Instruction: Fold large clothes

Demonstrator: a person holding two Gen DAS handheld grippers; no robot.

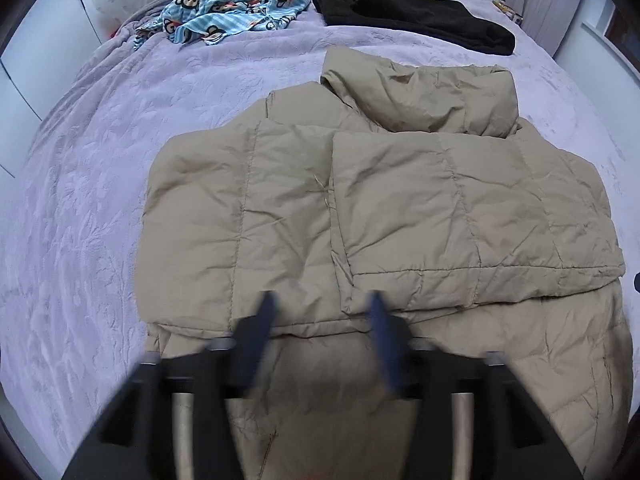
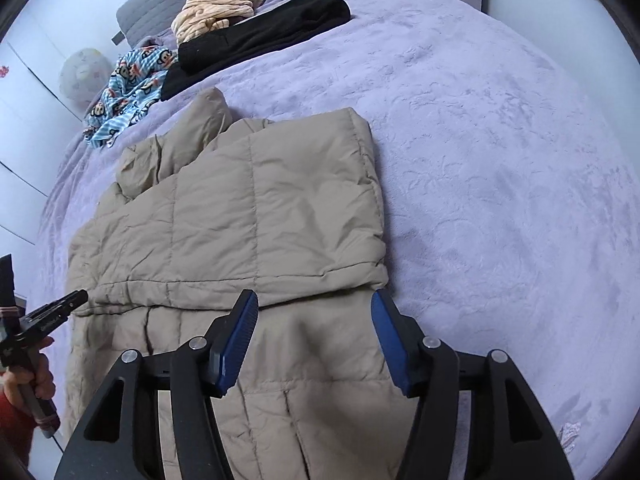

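A large beige quilted puffer jacket (image 1: 400, 208) lies flat on the purple bed, both sleeves folded in across its front and the collar at the far end. It also shows in the right wrist view (image 2: 248, 216). My left gripper (image 1: 322, 300) is open and empty, blurred by motion, above the jacket's near hem left of centre. My right gripper (image 2: 314, 300) is open and empty above the jacket's near right part, just short of the folded sleeve's edge. The left gripper also shows in the right wrist view (image 2: 60, 308) at the far left, held in a hand.
The purple bedspread (image 1: 100, 200) covers the whole bed (image 2: 500, 160). At the far end lie a black garment (image 1: 412, 20), a blue monkey-print garment (image 1: 228, 8) and a striped cream garment (image 2: 216, 12). A white round lamp (image 2: 84, 76) stands beside the bed.
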